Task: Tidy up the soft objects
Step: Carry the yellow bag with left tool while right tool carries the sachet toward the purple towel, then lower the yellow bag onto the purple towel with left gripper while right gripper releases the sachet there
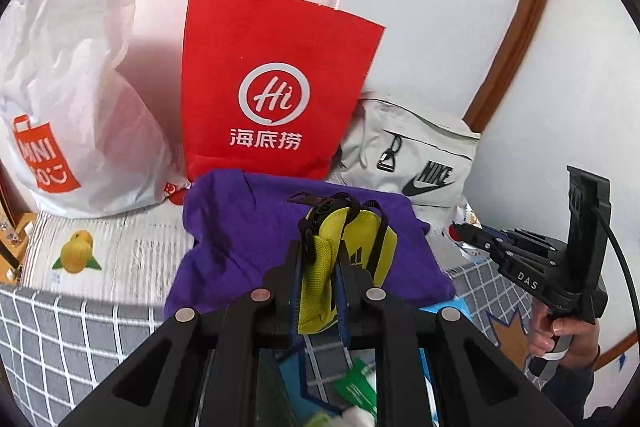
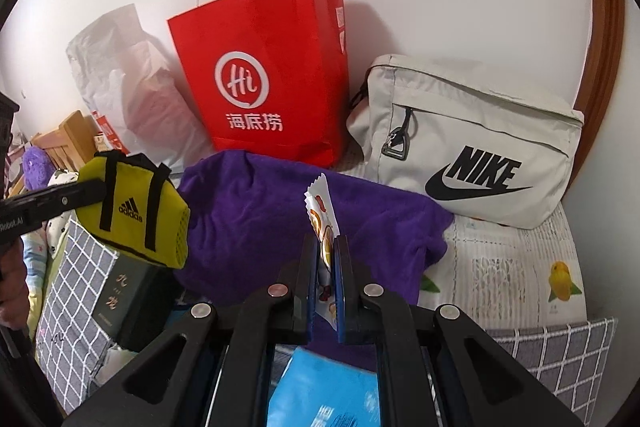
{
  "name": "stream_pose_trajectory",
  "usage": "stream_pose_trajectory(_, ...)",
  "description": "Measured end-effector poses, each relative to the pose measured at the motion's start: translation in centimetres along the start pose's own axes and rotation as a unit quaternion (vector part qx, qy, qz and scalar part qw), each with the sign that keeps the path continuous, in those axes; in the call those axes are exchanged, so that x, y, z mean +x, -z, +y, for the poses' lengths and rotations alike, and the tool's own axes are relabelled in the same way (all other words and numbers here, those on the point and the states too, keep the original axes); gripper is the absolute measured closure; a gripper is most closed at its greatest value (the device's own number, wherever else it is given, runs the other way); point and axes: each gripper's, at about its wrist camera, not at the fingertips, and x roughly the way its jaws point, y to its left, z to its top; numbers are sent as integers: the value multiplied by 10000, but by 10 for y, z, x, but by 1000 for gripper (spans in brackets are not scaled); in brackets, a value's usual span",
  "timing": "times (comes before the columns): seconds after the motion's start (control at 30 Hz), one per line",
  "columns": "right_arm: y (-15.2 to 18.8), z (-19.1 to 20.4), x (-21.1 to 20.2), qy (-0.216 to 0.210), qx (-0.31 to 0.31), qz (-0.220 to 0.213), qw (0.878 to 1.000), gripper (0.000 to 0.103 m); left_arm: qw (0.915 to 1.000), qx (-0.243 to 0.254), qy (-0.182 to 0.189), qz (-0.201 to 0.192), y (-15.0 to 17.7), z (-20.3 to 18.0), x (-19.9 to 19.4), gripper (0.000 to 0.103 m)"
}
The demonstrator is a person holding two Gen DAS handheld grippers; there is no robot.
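My left gripper (image 1: 320, 259) is shut on a small yellow Adidas pouch (image 1: 352, 267) with black straps, held above a purple cloth (image 1: 248, 227). The same yellow pouch (image 2: 136, 215) shows at the left in the right wrist view, hanging from the left gripper's black finger (image 2: 60, 199). My right gripper (image 2: 328, 255) is shut on a thin snack packet (image 2: 320, 215) with fruit pictures, standing upright over the purple cloth (image 2: 272, 219). The right gripper (image 1: 472, 237) also appears at the right in the left wrist view, held by a hand (image 1: 568, 339).
A red paper bag (image 1: 276, 83) (image 2: 268, 75) stands against the white wall. A white plastic bag (image 1: 76, 99) is to its left, a grey Nike bag (image 2: 472, 143) (image 1: 412, 155) to its right. A grid-patterned grey blanket (image 1: 72, 339) and a fruit-print sheet (image 2: 520, 267) cover the bed. A dark box (image 2: 124, 299) lies below the pouch.
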Motion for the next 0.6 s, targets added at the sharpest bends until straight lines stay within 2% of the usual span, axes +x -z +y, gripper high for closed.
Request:
stream_pose_trajectory(0.27,-10,-17,38,102,26,167,9998,95,9996,-20,-181,219,-19,11,45,89)
stream_pose_trajectory(0.6,-15,-39,84,345,77,519,9980,95,9926,-36,-1090,529,-25,27,109,89)
